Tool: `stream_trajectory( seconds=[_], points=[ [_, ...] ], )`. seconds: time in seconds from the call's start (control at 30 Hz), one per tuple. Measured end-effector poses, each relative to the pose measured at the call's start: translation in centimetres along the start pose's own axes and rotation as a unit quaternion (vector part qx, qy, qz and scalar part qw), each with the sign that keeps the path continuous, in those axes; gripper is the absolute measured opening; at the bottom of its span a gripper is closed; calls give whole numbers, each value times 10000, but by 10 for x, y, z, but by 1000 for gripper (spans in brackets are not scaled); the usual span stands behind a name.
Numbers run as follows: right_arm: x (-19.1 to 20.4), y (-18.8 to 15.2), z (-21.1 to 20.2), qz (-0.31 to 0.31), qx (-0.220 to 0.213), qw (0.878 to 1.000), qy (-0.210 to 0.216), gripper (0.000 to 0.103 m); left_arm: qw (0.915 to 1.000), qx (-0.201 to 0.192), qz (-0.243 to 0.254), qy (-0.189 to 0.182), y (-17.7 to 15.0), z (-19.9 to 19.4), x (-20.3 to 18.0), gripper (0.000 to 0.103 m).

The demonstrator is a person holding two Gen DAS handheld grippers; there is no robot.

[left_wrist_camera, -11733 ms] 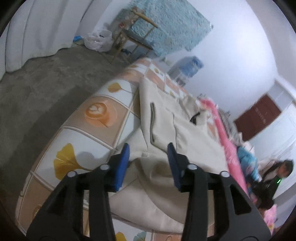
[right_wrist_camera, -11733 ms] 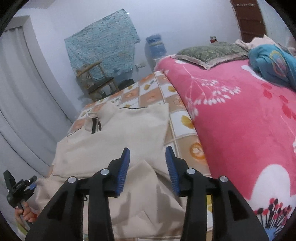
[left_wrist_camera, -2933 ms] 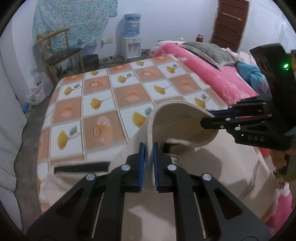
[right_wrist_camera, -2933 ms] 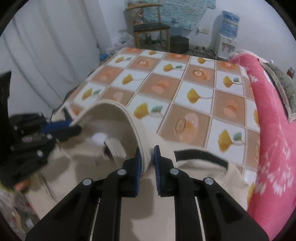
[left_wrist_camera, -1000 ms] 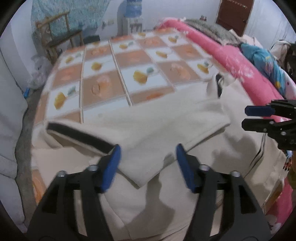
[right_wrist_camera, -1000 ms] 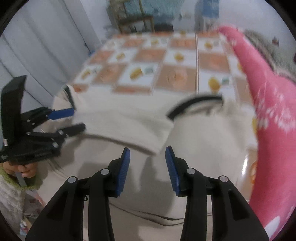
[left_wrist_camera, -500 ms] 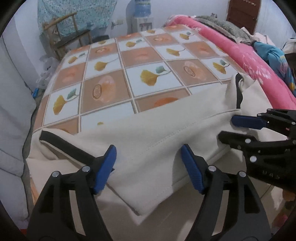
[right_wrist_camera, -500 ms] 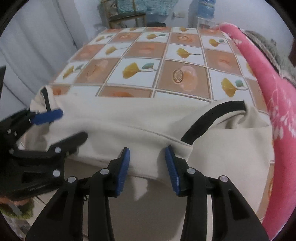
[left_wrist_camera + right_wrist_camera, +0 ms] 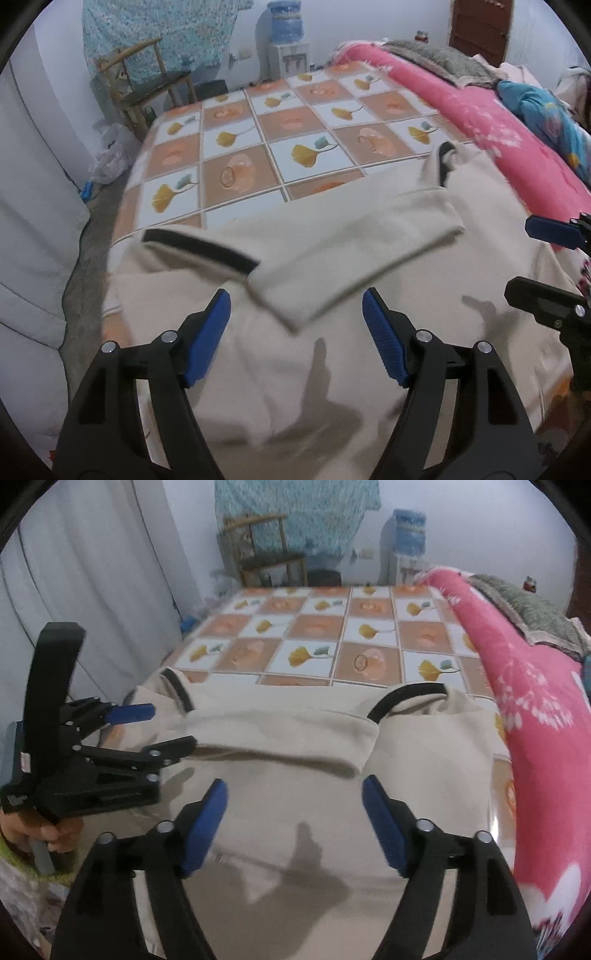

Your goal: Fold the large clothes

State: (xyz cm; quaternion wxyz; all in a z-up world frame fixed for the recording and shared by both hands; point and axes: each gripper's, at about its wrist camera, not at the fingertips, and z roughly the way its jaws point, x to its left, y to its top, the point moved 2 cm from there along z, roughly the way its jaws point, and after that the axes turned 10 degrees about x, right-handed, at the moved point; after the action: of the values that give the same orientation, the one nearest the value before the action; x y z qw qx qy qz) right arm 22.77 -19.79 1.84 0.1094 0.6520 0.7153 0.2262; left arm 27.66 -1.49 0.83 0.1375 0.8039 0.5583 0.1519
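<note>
The bed (image 9: 236,173), covered by a checked sheet printed with ginkgo leaves, carries the cream garment (image 9: 406,350) across its near end, beside the pink blanket (image 9: 535,709). The garment looks like a large jacket or sweatshirt with black trim. One fold appears done: a cream panel (image 9: 351,251) lies doubled back over the body, its free edge toward the cameras and its black-edged ends (image 9: 402,698) at either side. The cloth under it is still broad and wrinkled, so I judge the job roughly at its first stage, with the sides or sleeves and at least one more fold lengthwise left to make.

The left gripper (image 9: 295,332) has just been opening; its fingers stand wide apart above the cloth with only the folded edge's corner showing between them, not pinched. The right gripper (image 9: 293,819) has likewise just sprung open, its fingers apart over bare fabric and holding nothing.
</note>
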Motion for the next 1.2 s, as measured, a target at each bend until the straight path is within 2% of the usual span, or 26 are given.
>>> stream_trajectory(
  seconds=[0.03, 0.2, 0.33, 0.5, 0.57, 0.77, 0.83, 0.9, 0.97, 1.1, 1.2],
  points=[
    [2, -12, -6, 47, -59, 10000, 38, 79, 10000, -56, -8, 45, -5, -7, 1, 79],
    [5, -56, -7, 271, 33, 9995, 159, 79, 9998, -152, -80, 132, -47, -32, -3, 80],
    [7, -85, -12, 380, 56, 9992, 91, 81, 9997, -95, -98, 180, -84, -36, -12, 81],
    [2, -108, -12, 502, 78, 9987, -44, 85, 9996, -107, -277, 35, -117, -35, -22, 84],
    [-1, -116, -8, 551, 141, 9983, -113, 85, 9995, -67, -301, 31, -124, -29, -27, 84],
    [-3, -123, 14, 361, 301, 9982, -374, 86, 9985, 134, -408, 325, -133, 1, -40, 84],
    [-5, -126, 29, 308, 486, 9972, -476, 91, 9980, 194, -507, 316, -135, 11, -40, 87],
    [-4, -130, 33, 185, 357, 9976, -572, 96, 9970, 100, -727, 227, -138, 14, -36, 89],
    [-3, -131, 34, 137, 331, 9972, -652, 96, 9953, 79, -967, 63, -140, 16, -30, 89],
    [-6, -129, 34, 358, 267, 9974, -564, 97, 9937, -5, -1120, 97, -145, 13, -30, 89],
    [-5, -128, 36, 504, 176, 9962, -685, 97, 9918, -126, -1264, 114, -151, 11, -28, 89]
  ],
)
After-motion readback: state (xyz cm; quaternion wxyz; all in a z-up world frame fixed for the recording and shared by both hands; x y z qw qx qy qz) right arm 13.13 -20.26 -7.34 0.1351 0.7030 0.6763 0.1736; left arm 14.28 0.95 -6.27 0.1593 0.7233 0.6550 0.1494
